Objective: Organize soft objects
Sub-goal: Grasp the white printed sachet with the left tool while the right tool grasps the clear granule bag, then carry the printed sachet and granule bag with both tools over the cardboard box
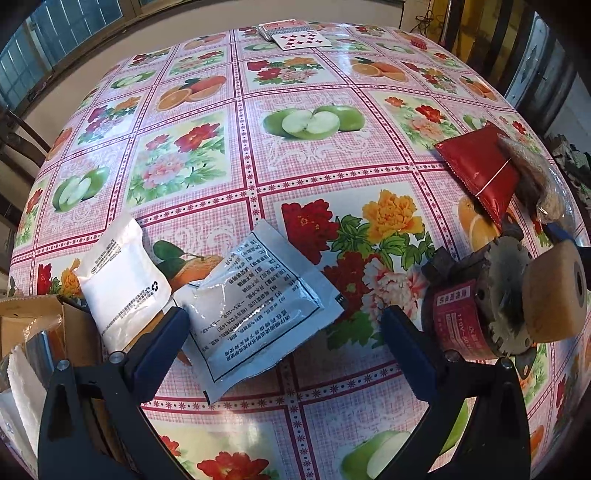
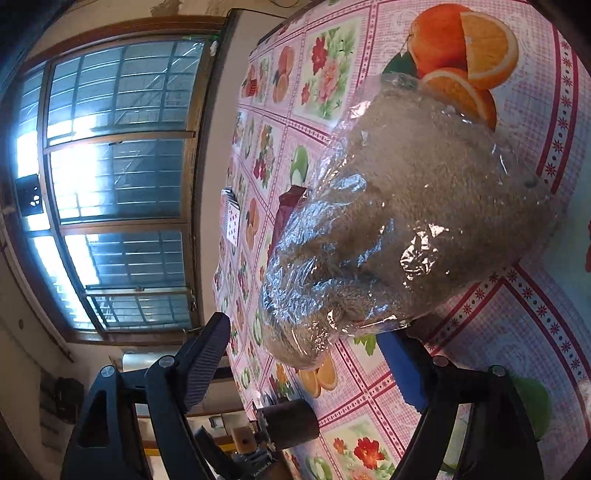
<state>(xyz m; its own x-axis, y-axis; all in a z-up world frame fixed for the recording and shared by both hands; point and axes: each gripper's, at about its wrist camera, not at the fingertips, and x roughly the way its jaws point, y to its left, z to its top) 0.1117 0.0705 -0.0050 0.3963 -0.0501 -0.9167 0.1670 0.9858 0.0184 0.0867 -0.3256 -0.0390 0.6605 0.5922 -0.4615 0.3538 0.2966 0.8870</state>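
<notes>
left gripper (image 1: 280, 332) hovers over the glossy pink checked tablecloth with fruit and flower panels (image 1: 306, 155), jaws spread wide, holding nothing. between the two blue-padded fingers (image 1: 162, 343), toward 12 o'clock, lies a flat silver-grey foil sachet with black print (image 1: 255, 299), not pinched; the left finger tip sits just beside its edge.

at 10 o'clock from that sachet, a plump white pouch with small grey print (image 1: 122, 277), leaning on the rim of an open brown cardboard box (image 1: 33, 317) at 8 o'clock of the left wrist view; white packets show inside the box.

at 3 o'clock, a round dark motor-like part with a red label and a tan cork-coloured wheel (image 1: 517, 295) stands on the cloth. at 2 o'clock, a flat dark-red foil packet (image 1: 480, 170), with a brown fuzzy bundle in clear plastic wrap (image 2: 399, 221) overlapping its right edge.

right gripper (image 2: 306, 350), rolled on its side, jaws wide apart. the wrapped bundle rests on the cloth ahead of it at 12 o'clock; the blue right pad (image 2: 402, 373) is just under the bundle's near edge, the other finger well clear. no grip visible.

playing cards (image 1: 295, 35) lie at the far edge, 12 o'clock.
</notes>
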